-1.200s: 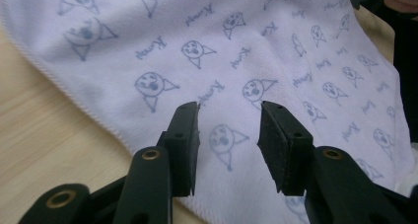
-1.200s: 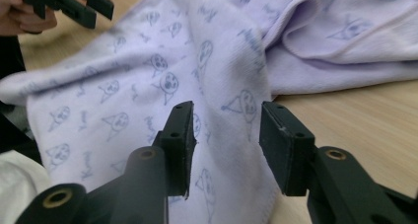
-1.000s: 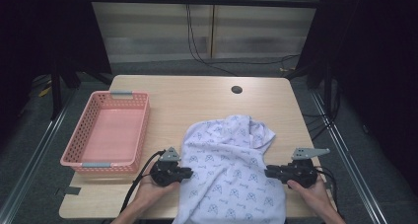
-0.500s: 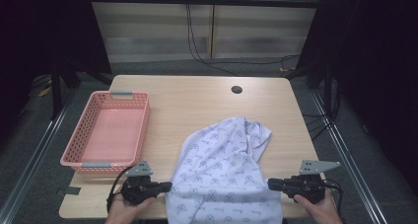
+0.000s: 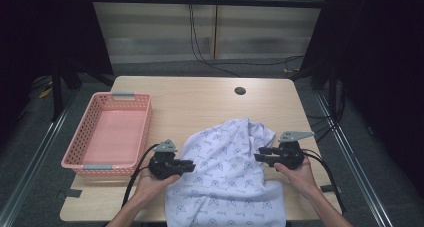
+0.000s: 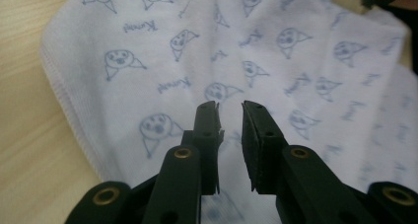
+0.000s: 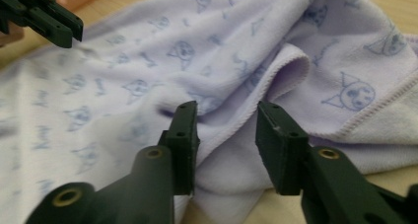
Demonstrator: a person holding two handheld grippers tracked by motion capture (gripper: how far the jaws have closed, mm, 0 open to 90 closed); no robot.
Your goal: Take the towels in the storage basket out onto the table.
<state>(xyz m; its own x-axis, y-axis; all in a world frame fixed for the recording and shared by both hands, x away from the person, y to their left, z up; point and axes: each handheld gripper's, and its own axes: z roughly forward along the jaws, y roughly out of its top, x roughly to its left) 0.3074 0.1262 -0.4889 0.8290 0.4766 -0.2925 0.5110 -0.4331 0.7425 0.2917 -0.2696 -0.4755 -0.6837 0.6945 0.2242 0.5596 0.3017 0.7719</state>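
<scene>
1. Pale lilac terry with small printed faces: that is the towel (image 5: 227, 179), lying rumpled on the near half of the wooden table (image 5: 200, 99) and hanging over its front edge between your two hands.
2. From above, your left gripper (image 5: 191, 165) sits at the towel's left edge and your right gripper (image 5: 258, 154) at its right edge, both pointing inward.
3. Your left gripper view adds what the high view cannot: the jaws have just been opening, stand a narrow gap apart, and hold nothing; the cloth lies beneath them.
4. Your right gripper view shows wider jaws, also just opening, with a raised hemmed fold (image 7: 288, 68) beyond the tips, unpinched.
5. A pink basket (image 5: 112, 132) stands left of the towel.
</scene>
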